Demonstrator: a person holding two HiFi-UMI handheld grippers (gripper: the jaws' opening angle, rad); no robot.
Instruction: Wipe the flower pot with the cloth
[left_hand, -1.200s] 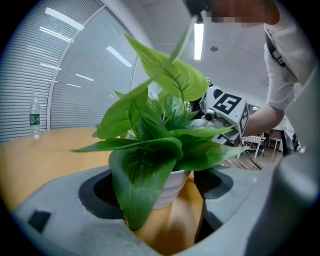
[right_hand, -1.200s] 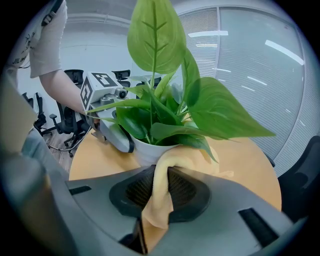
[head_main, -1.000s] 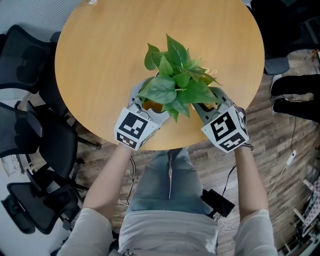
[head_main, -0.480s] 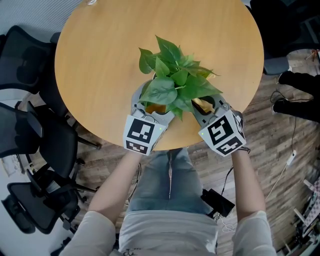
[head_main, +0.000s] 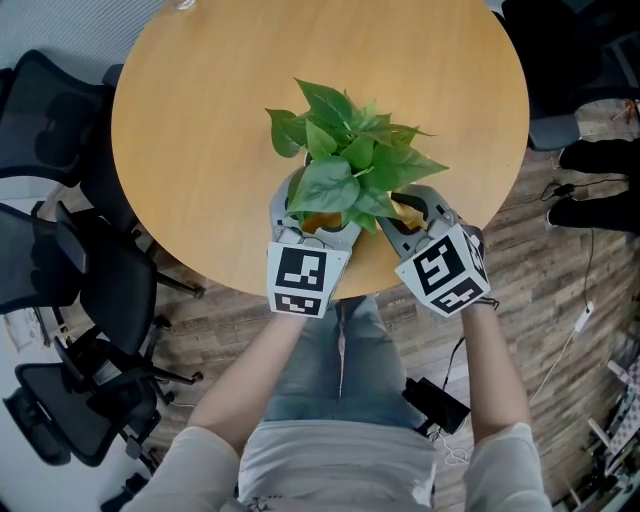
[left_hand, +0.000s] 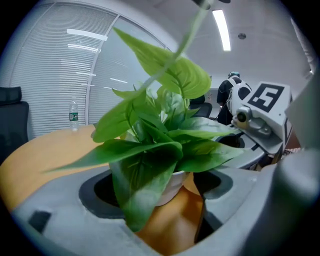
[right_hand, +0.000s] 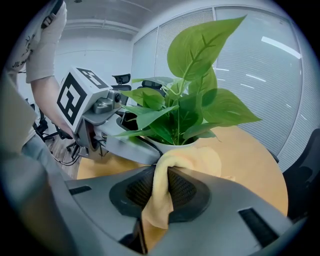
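Note:
A leafy green plant (head_main: 345, 165) grows in a white flower pot (left_hand: 172, 184) near the front edge of the round wooden table (head_main: 200, 130). My left gripper (head_main: 312, 222) has its jaws set wide around the pot, one on each side, holding it. In the right gripper view the pot's rim (right_hand: 166, 146) shows under the leaves. My right gripper (head_main: 410, 212) is shut on a yellow cloth (right_hand: 195, 161). The cloth (head_main: 407, 210) bulges out of the jaws and lies against the pot's right side. Leaves hide most of the pot in the head view.
The table's front edge runs just under both grippers, by the person's lap. Black office chairs (head_main: 50, 260) stand at the left of the table. A small water bottle (left_hand: 73, 111) stands at the table's far side. Window blinds (right_hand: 280, 80) lie behind.
My left gripper has swung rightward and turned, its marker cube now almost square to the camera. The plant turned with it, its leaves shifting left. The right gripper edged slightly left.

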